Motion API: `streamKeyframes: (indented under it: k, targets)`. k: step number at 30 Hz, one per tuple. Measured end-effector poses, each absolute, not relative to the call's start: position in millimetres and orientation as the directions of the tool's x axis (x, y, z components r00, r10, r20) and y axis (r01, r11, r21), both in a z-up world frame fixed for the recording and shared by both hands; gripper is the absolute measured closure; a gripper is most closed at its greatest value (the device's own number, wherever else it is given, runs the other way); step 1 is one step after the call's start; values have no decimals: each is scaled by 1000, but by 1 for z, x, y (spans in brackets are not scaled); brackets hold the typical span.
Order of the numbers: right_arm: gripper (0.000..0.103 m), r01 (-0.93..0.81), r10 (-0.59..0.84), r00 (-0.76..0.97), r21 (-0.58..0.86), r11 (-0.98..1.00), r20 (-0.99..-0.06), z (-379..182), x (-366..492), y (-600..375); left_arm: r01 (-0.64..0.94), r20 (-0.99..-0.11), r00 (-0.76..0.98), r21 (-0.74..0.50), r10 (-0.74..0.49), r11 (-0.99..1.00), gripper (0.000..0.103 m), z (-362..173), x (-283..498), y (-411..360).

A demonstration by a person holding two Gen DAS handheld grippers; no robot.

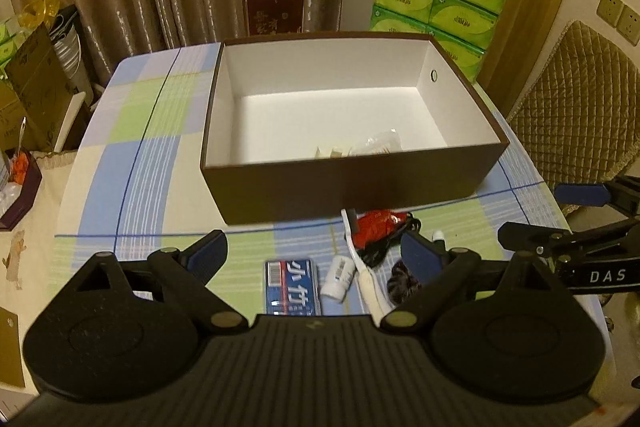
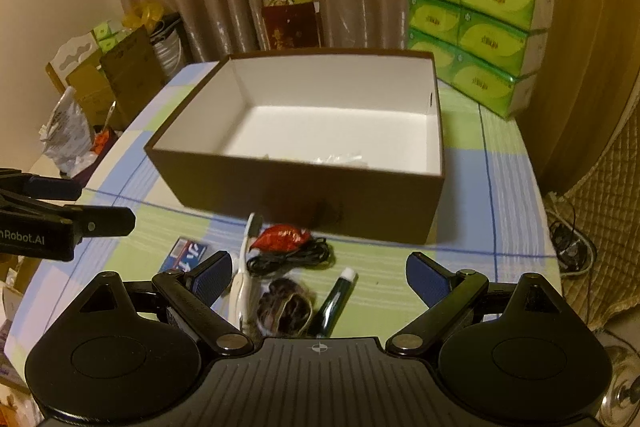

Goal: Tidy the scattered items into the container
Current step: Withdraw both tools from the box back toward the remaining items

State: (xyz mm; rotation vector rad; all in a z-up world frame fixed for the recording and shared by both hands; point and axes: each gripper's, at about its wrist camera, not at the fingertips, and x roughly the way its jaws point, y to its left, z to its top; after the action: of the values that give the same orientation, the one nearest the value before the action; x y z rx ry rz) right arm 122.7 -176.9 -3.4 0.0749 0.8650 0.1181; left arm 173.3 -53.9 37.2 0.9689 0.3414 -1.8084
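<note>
Both hand-held grippers, left (image 1: 314,251) and right (image 2: 319,273), hang released and empty over clutter beside the box's (image 1: 340,187) near wall; worktop (image 1: 132,163) left lies bare.

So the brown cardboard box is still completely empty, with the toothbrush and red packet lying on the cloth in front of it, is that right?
Not quite: the brown cardboard box already holds clear wrapped packets, as the left wrist view shows. The white toothbrush and red packet do lie in front.
</note>
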Motion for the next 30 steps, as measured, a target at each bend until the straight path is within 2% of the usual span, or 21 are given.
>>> streamKeyframes:
  k: [1, 15, 26, 27, 28, 30]
  targets:
    - [11, -75, 134, 640, 112, 991, -757, -6, 121, -176, 751, -750, -302, 194, -589, -632, 11, 35, 175, -53]
    - [12, -122, 143, 546, 90, 988, -826, -65, 97, -161, 718, -793, -276, 205, -543, -665, 11, -15, 205, -44]
    - [12, -146, 153, 509, 90, 985, -847, -86, 100, -152, 666, -811, -282, 219, -512, -713, 12, -40, 212, -52]
    - [15, -155, 151, 509, 82, 985, -848, -89, 99, -150, 661, -814, -284, 215, -506, -718, 12, -41, 213, -53]
    - [22, -168, 150, 507, 74, 983, -849, -91, 99, -147, 645, -817, -294, 214, -496, -734, 12, -42, 214, -55]
    - [27, -184, 152, 503, 66, 981, -851, -97, 99, -144, 640, -821, -291, 215, -492, -738, 12, -46, 215, -56]
